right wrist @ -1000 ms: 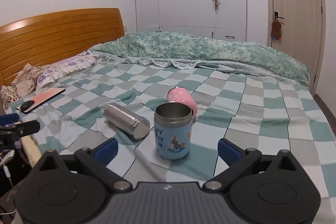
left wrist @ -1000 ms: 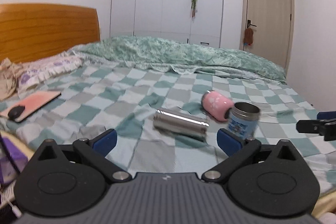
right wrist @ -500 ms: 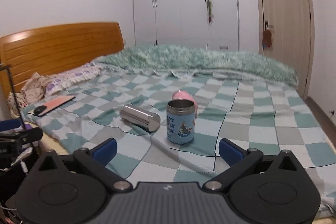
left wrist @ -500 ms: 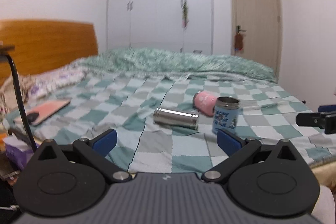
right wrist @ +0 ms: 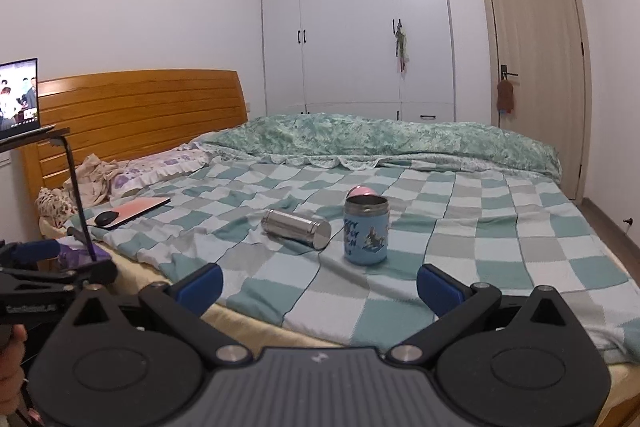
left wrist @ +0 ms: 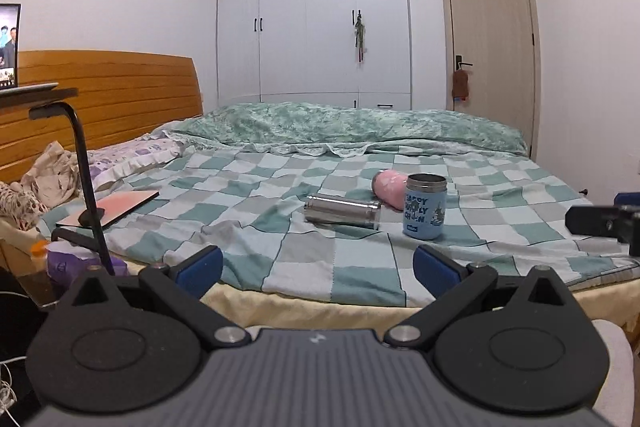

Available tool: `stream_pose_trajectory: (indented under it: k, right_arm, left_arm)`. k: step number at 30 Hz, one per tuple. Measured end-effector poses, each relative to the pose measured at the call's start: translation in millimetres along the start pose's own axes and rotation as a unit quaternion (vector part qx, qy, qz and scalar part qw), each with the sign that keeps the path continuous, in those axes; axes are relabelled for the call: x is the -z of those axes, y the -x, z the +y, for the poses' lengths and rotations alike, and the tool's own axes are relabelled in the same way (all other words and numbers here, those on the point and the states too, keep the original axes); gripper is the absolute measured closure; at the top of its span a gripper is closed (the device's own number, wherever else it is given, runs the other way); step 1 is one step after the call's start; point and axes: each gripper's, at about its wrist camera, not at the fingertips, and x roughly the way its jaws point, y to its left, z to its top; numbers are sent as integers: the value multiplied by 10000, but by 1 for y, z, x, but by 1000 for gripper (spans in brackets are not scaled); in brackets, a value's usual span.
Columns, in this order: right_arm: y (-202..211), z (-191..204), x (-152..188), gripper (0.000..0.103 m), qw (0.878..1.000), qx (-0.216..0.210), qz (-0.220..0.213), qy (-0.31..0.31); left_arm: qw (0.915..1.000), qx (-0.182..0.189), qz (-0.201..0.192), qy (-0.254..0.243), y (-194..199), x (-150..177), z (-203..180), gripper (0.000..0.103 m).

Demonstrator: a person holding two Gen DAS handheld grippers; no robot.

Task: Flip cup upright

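- While you hold both tools back at the near edge of the bed (left wrist: 320,291), your left gripper (left wrist: 318,267) has its jaws spread wide, with nothing between the blue pads (left wrist: 200,265).
- Your right gripper (right wrist: 320,281) likewise stands with jaws apart and holds nothing; its blue fingertips (right wrist: 438,287) frame the checked blanket (right wrist: 480,227).
- The blue cup (right wrist: 366,230) stands upright on the checked blanket, open steel rim upward, printed cartoon side facing you; in the left wrist view the blue cup (left wrist: 424,206) sits right of centre, well apart from both grippers.
- A steel flask (right wrist: 296,229) lies on its side just left of the cup, near it but not touching as far as the right wrist view shows.
- A pink cup (left wrist: 389,189) lies on its side just behind the blue cup; whether they touch cannot be told.
- A green quilt (right wrist: 380,141) is heaped along the far side of the bed, before the white wardrobe (right wrist: 356,27).
- A pink notebook (right wrist: 138,209) with a black mouse (right wrist: 107,217) on it rests near the pillow (right wrist: 160,167).
- A laptop (right wrist: 18,99) sits on a stand at far left.
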Motion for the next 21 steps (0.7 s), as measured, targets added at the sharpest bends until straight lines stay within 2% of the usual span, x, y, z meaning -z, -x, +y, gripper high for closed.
stream_pose_trajectory:
  k: [5, 9, 12, 21]
  right_arm:
    - [18, 18, 15, 0, 9995, 151, -186, 205]
    - [35, 27, 31, 0, 9993, 36, -360, 109]
    - [33, 33, 34, 0, 9991, 80, -289, 314]
    - [25, 36, 36, 0, 9997, -94, -153, 190]
  left_arm:
    - [9996, 12, -101, 246, 7, 4, 6, 0]
    - [9989, 275, -227, 305, 12, 7, 3, 0]
    - [9990, 321, -187, 268, 11, 9, 2, 0]
    - [9994, 252, -231, 98, 11, 8, -3, 0]
